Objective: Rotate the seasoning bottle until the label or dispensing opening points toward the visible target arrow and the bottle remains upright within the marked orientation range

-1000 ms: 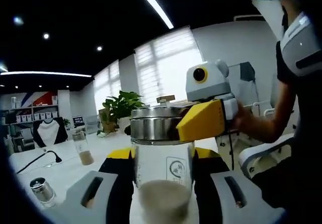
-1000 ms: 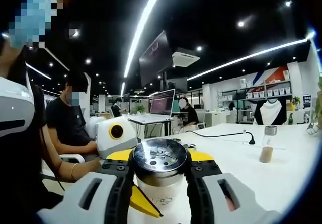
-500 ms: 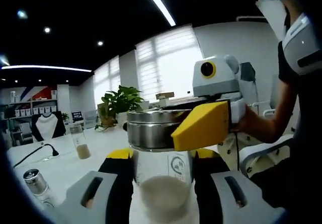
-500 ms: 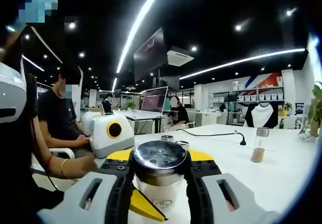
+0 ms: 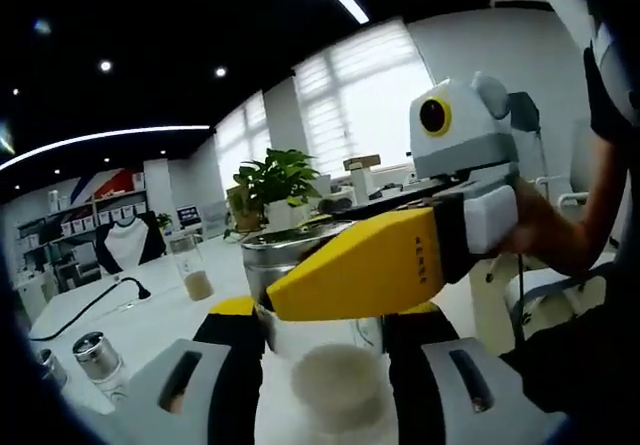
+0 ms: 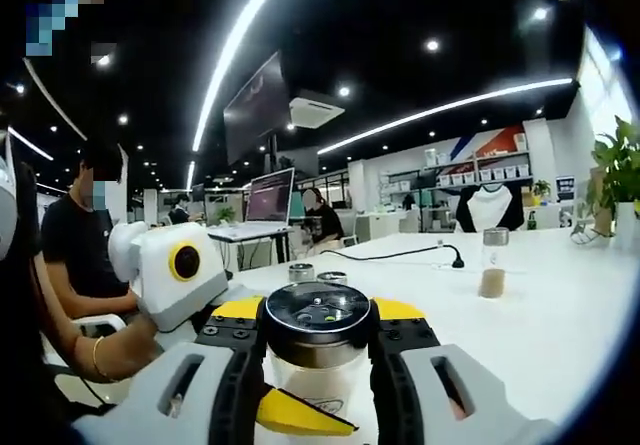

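Note:
The seasoning bottle point(image 5: 330, 390) is clear glass with pale powder inside and a steel lid point(image 5: 285, 255). My left gripper point(image 5: 325, 340) is shut on its glass body from below. My right gripper point(image 5: 375, 265) comes in from the right, and its yellow jaw lies slanted across the lid and hides the label. In the right gripper view my right gripper point(image 6: 318, 330) is shut on the round lid point(image 6: 318, 315), seen from above. The left gripper point(image 6: 170, 270), held by a hand, shows at the left, with its yellow jaw tip low against the glass.
On the white table point(image 6: 560, 315) stand a small bottle of brown seasoning point(image 6: 491, 263), two more capped bottles point(image 6: 301, 272) and a black cable point(image 6: 400, 254). A steel-capped bottle point(image 5: 98, 357) is low at the left. A potted plant point(image 5: 280, 180) and seated people point(image 6: 70, 235) are beyond.
The right gripper has rolled about the lid: its yellow jaw now slants lower and further left, covering the label. In the right gripper view the left gripper sits further left and tilted. Both cameras shifted.

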### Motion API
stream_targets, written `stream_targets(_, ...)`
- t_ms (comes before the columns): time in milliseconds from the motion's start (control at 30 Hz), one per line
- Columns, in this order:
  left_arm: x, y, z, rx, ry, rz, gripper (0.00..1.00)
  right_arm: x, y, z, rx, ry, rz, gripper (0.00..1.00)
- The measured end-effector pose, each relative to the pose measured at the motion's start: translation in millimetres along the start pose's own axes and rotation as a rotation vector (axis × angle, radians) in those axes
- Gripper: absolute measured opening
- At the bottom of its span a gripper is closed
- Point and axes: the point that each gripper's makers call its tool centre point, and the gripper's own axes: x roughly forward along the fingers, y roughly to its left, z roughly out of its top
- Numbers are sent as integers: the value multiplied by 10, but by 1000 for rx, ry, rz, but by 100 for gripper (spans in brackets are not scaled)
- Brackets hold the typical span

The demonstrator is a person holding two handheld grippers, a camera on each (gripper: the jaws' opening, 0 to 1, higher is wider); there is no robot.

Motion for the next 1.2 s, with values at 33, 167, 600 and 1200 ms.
stream_targets(33,1,8,0,-4,0,8,50,2,-5,2,-1,-2,-4,37)
stream_targets(167,2,21,-34,-6,10,31,51,5,-33,16,-2,-14,-24,37)
stream_targets(600,23,183,-182,12,72,234,71,46,-128,60,-17,-15,-140,37)
stream_targets(1200,-59,180,-57,37,-16,429,68,41,-121,116,-31,-31,-195,37)
